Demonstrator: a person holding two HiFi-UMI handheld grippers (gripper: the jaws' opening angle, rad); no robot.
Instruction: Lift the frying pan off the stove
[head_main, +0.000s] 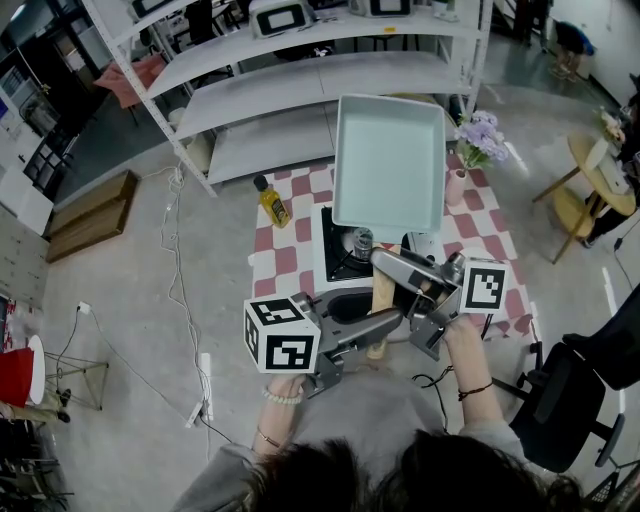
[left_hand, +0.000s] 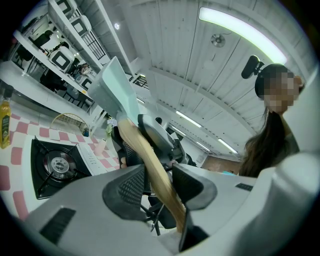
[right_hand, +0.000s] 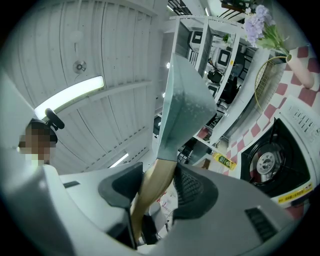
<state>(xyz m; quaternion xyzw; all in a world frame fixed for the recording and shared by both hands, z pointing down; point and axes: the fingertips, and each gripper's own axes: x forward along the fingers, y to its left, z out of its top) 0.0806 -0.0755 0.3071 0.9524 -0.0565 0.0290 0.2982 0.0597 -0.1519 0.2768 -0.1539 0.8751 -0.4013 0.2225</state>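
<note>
The pale teal square frying pan (head_main: 390, 165) hangs in the air above the stove (head_main: 342, 255), which has a black burner. Its wooden handle (head_main: 381, 300) points toward me. My left gripper (head_main: 385, 322) is shut on the handle's near end. My right gripper (head_main: 388, 262) is shut on it closer to the pan. In the left gripper view the handle (left_hand: 156, 170) runs between the pads of the left gripper (left_hand: 161, 182) up to the pan (left_hand: 117, 92). In the right gripper view the right gripper (right_hand: 157, 187) clamps the handle (right_hand: 156, 181) below the pan (right_hand: 185, 105).
The stove stands on a small table with a red and white checked cloth (head_main: 290, 250). A yellow oil bottle (head_main: 272, 202) stands at its left, and a vase of lilac flowers (head_main: 476, 142) at its right. White shelving (head_main: 280, 90) is behind, and a black chair (head_main: 585, 390) at right.
</note>
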